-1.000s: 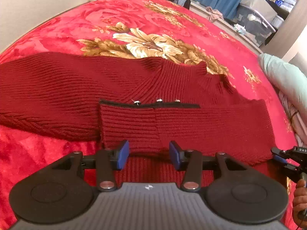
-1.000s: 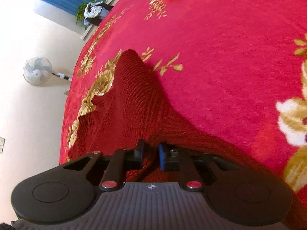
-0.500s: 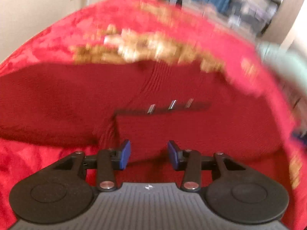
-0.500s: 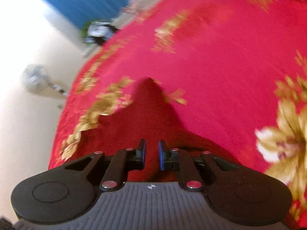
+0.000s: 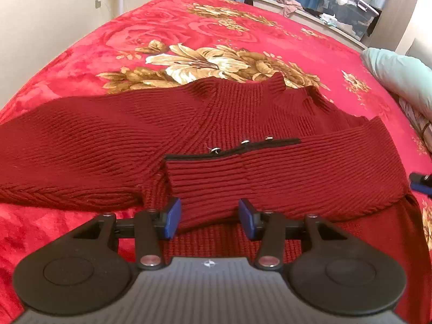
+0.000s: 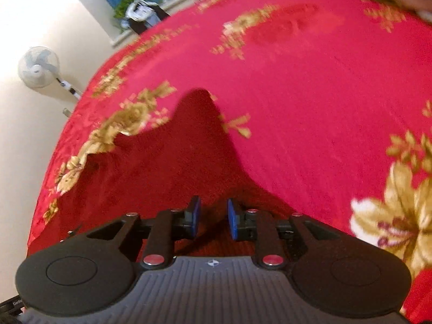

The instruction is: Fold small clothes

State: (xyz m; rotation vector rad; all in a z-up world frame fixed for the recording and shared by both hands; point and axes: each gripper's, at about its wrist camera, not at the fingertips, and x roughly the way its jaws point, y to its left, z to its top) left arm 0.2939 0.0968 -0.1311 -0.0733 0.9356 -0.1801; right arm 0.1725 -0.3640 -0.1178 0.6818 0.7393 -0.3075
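Both claws hover released over a dark red ribbed sweater (image 5: 113, 135) spread on a red floral blanket (image 5: 189, 27). Left gripper (image 5: 207, 214) has its blue pads set well apart, and the cuff end of the folded-over sleeve (image 5: 283, 172) lies below and between them, untouched. That sleeve runs from the pads toward 2 o'clock across the sweater's body; its black-trimmed edge carries three small metal buttons (image 5: 245, 142) at 12 o'clock. The collar (image 5: 272, 86) sits further out at 1 o'clock. Right gripper (image 6: 213, 220) has just been opening its jaws; they stand parted with nothing pressed between them, above blurred knit that stretches toward 11 o'clock. A standing fan (image 6: 39, 67) is at 10 o'clock by the wall.
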